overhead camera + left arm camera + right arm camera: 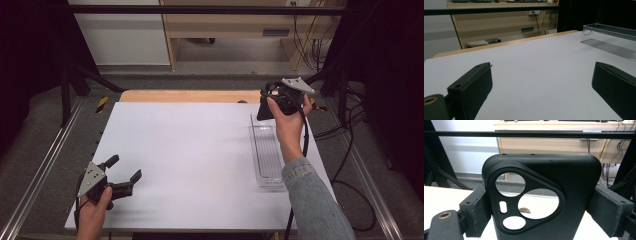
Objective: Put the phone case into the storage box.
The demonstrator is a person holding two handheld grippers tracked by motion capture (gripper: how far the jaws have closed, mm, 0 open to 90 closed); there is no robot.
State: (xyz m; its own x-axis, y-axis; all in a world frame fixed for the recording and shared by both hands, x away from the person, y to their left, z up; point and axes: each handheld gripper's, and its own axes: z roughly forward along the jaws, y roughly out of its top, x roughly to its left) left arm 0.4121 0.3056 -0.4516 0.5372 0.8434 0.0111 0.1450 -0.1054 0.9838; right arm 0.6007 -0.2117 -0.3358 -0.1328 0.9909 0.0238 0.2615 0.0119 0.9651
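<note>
While my right gripper (265,111) hangs above the far end of the clear plastic tray (268,176), its jaws are clamped on a black phone case (544,195), one pad on each long side edge, the camera cutouts facing the gripper's own camera. The case is off the white table (200,165), held upright near the far right corner.

I judge the case light and somewhat flexible: a thin shell with a matte, slightly grippy skin, unlikely to slip but liable to bow if squeezed hard across its width. The side edges where I have it are the stiffest hold; the thin web around the cutouts is best avoided. It should survive a drop, so fragility worries me little.

The tray looks rigid and slick, with a ribbed floor, and would slide easily if nudged.

My left gripper (120,177) sits low at the near left corner, jaws spread wide with nothing between them, pointing across the table toward the tray.
</note>
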